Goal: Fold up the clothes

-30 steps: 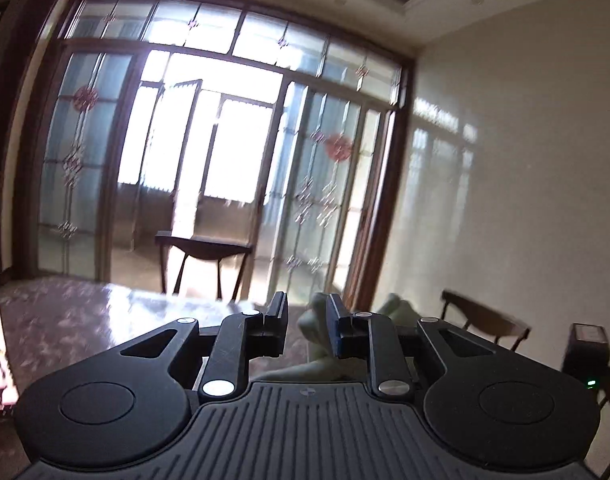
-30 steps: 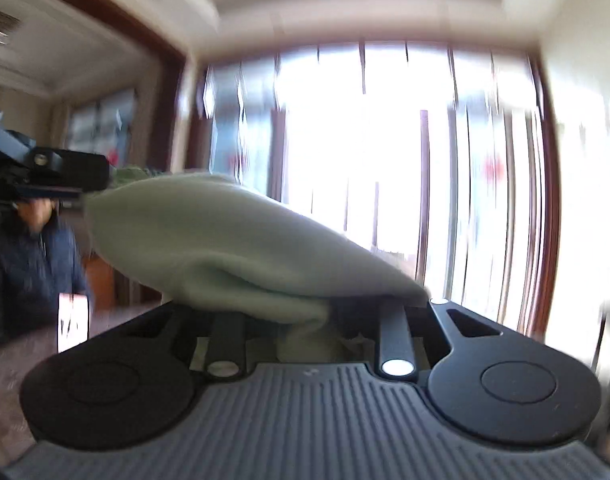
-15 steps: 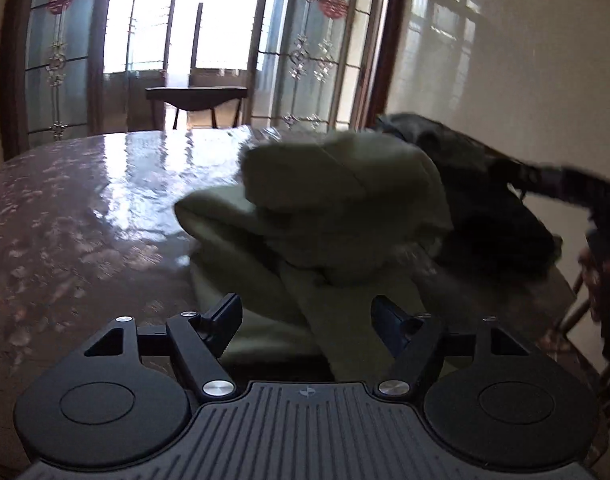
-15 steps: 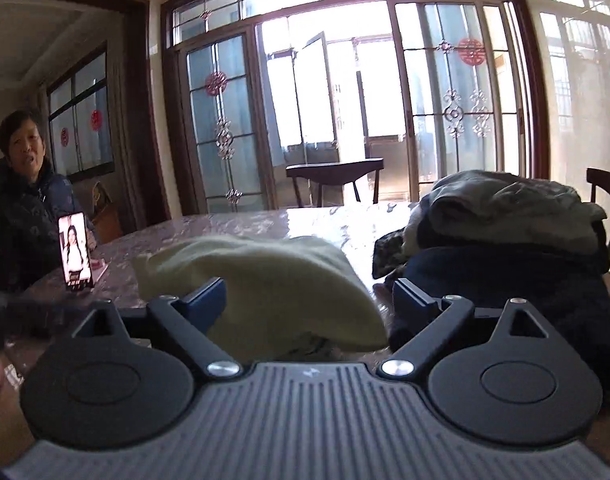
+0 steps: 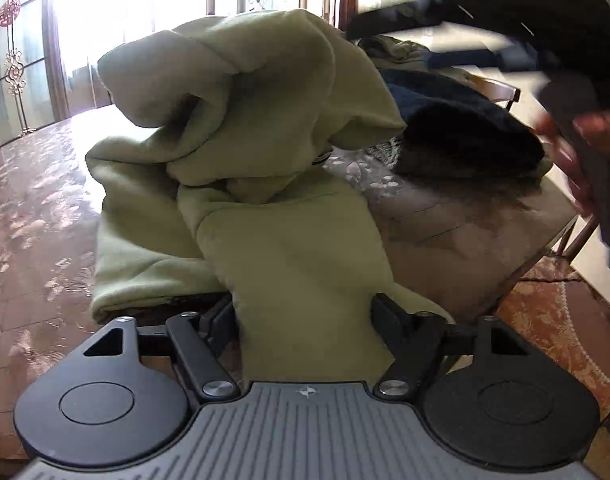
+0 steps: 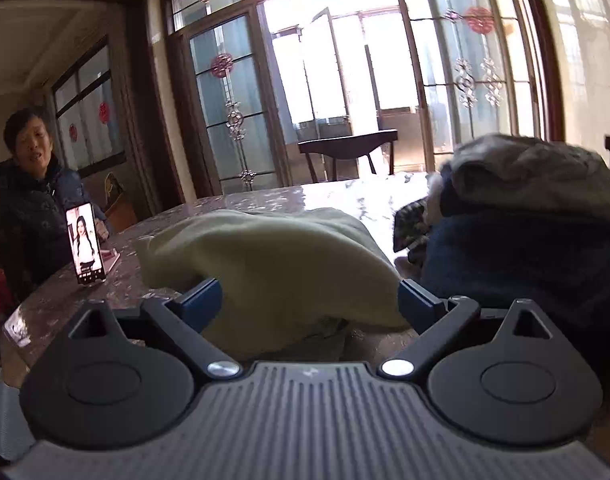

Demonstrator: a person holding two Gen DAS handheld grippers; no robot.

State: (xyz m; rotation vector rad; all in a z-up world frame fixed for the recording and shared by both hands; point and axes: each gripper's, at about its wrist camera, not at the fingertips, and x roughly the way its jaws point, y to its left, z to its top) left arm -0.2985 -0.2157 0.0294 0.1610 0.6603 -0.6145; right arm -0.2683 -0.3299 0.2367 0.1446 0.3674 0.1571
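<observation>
Since a second ago both tongs have let go: the pale green fleece garment (image 5: 265, 152) lies crumpled on the marbled brown table (image 5: 33, 208). The left gripper (image 5: 303, 312), closing, straddles a hanging flap ungripped; the right gripper (image 6: 309, 300) gapes wide, opening. That flap overhangs the edge, so its weight may drag the garment off.

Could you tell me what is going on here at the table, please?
A person with a handheld gripper in each hand is folding clothes. A pale green garment lies crumpled on the marble-patterned table, beside a pile of dark clothes. The left gripper has cloth between its jaws, which are closing. The right gripper is opening, its jaws standing wide around the garment without pressing it. A seated person is at the table's far side by a propped phone.
</observation>
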